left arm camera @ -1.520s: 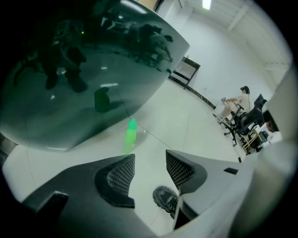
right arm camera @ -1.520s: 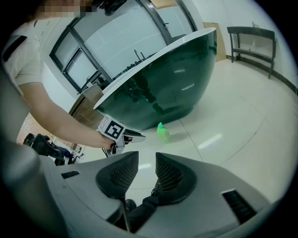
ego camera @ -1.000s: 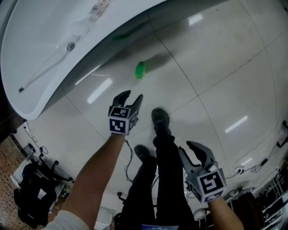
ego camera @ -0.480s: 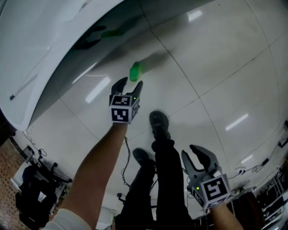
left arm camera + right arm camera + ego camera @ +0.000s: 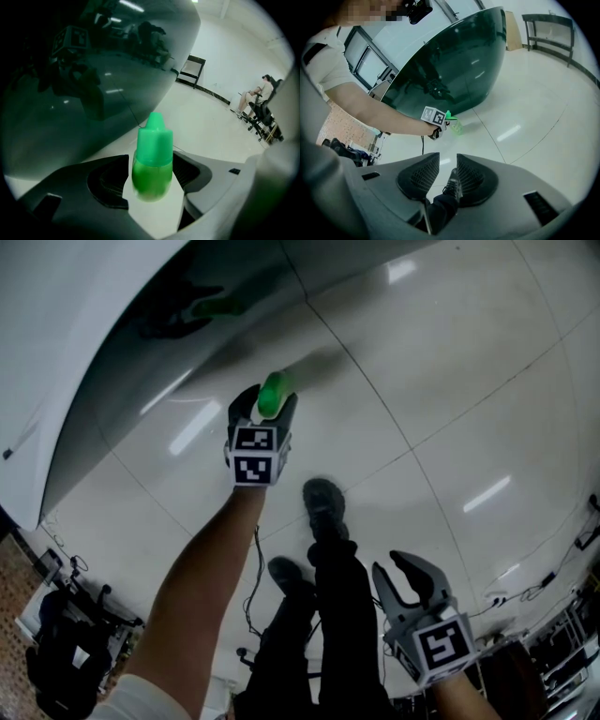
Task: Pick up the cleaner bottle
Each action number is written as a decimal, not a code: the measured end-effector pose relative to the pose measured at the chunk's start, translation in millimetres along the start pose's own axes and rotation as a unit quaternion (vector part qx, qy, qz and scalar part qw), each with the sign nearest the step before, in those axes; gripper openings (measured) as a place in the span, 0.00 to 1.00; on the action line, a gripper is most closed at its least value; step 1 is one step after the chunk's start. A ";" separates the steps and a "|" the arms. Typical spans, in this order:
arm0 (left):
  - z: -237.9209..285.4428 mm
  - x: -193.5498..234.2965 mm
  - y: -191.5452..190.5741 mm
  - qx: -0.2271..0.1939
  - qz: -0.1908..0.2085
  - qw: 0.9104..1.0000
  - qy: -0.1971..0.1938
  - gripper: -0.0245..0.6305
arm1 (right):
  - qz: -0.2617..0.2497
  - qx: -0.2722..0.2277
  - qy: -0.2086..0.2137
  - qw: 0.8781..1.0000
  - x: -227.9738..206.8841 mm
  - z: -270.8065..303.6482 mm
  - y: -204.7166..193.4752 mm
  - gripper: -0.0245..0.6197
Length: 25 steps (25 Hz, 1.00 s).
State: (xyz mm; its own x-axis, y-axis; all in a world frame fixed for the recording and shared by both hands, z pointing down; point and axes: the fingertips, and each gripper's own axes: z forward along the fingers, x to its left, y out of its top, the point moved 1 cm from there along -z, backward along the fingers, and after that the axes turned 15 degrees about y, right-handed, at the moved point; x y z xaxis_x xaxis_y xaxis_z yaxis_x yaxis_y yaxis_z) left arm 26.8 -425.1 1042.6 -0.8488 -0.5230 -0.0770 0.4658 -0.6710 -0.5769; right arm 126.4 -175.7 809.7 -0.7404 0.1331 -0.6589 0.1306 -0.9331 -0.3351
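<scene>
The left gripper (image 5: 263, 407) has just had its jaws opened wide, so the green cleaner bottle (image 5: 152, 161) stands between them, not yet pinched, ready for closing. The right gripper (image 5: 445, 174) is kept back, jaws slightly parted, empty.

Grey fingers (image 5: 419, 576), black-and-white marker cubes (image 5: 255, 456), black trousers (image 5: 349, 615), dark shoes (image 5: 323, 502), white sleeve (image 5: 141, 701).

I read the site as an open lab or test hall — not a home. The floor (image 5: 450, 427) is large, glossy pale tile that reflects ceiling strip lights. Wheeled office chairs (image 5: 262, 117) stand by a bare white wall, one with a seated person (image 5: 257, 93). Loose cables (image 5: 548, 573) lie at the floor's edge — a black metal frame (image 5: 191, 71) stands against the wall.
</scene>
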 end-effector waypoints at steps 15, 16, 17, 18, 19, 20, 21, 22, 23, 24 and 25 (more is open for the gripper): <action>17.6 1.0 -4.2 -0.001 0.004 1.000 0.010 0.46 | 0.000 0.011 -0.006 1.000 4.3 5.3 -6.8 0.21; 17.7 1.1 -4.3 -0.001 0.005 1.000 0.012 0.46 | 0.000 0.012 -0.007 1.000 4.0 5.1 -7.3 0.21; 17.9 1.0 -4.3 -0.001 0.006 1.000 0.013 0.46 | 0.001 0.013 -0.008 1.000 3.8 5.1 -8.3 0.21; 18.1 0.8 -4.3 -0.001 0.008 1.000 0.014 0.46 | 0.002 0.014 -0.009 1.000 3.6 5.5 -9.7 0.21; 18.2 0.8 -4.4 -0.001 0.011 1.000 0.016 0.46 | 0.003 0.015 -0.008 1.000 3.5 6.1 -11.2 0.21; 18.3 0.8 -4.7 -0.002 0.015 1.000 0.020 0.46 | 0.003 0.016 -0.007 1.000 3.5 7.0 -12.6 0.21; 18.4 0.9 -5.0 -0.002 0.020 0.999 0.025 0.46 | 0.002 0.017 -0.006 1.000 3.6 7.9 -13.8 0.21; 18.5 1.0 -5.5 -0.003 0.025 0.999 0.030 0.46 | 0.002 0.019 -0.005 1.000 3.6 8.8 -14.6 0.21; 18.5 0.8 -5.8 -0.004 0.028 0.999 0.034 0.46 | 0.002 0.020 -0.005 1.000 3.7 9.5 -15.0 0.21; 18.5 0.6 -5.9 -0.005 0.028 0.999 0.036 0.46 | 0.003 0.020 -0.005 1.000 3.6 10.3 -15.1 0.21; 18.7 0.6 -5.9 -0.006 0.027 0.999 0.036 0.46 | 0.004 0.019 -0.005 1.000 3.1 11.3 -15.1 0.21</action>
State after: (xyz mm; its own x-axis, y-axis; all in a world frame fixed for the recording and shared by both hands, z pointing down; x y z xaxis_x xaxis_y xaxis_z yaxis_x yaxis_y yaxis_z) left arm 28.3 -431.2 1061.2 -0.8391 -0.5180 -0.1662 0.5080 -0.6366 -0.5802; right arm 114.7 -165.0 820.3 -0.7456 0.1218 -0.6552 0.1117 -0.9464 -0.3030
